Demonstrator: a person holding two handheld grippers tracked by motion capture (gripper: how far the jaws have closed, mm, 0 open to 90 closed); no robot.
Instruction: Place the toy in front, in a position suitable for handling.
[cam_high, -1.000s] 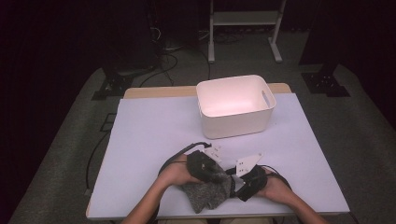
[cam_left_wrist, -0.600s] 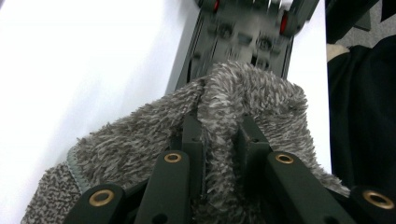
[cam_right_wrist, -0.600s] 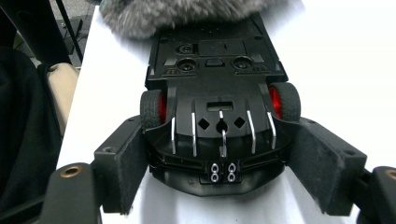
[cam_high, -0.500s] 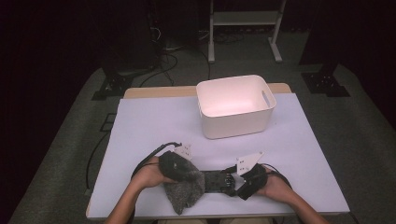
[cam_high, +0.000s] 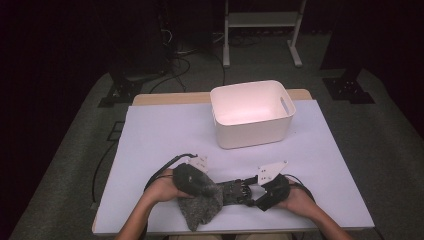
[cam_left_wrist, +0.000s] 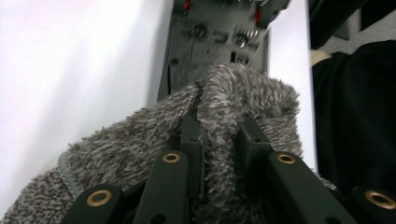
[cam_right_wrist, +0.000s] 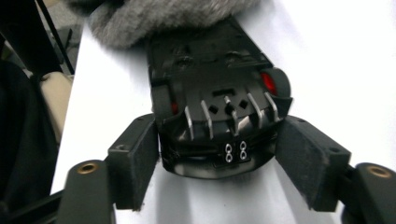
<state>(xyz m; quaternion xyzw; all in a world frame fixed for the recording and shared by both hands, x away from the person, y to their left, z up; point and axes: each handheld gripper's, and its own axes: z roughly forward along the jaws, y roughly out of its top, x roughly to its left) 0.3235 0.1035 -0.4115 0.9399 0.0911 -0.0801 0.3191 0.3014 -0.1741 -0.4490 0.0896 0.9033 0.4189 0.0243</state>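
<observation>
Near edge of the table, in front of me: all the action is here, both hands low, by the high view.
What just changed: my left gripper (cam_high: 204, 188) has slid left, pulling the cloth (cam_high: 200, 210) with it, so more of the toy car (cam_high: 235, 191) is uncovered than a second ago.
Left gripper: clamped tight on a fold of the grey fuzzy cloth.
Right gripper (cam_right_wrist: 217, 140): jaws have just been closing, car between them, pads now look snug on its sides.
Car: lying on the table (cam_high: 160, 130), far end still tucked under the cloth.
What it means: looks like a wipe stroke along the car, probably more passes to go.
White bin (cam_high: 250, 132): sits well behind, upright, nothing inside as far as I can see.
</observation>
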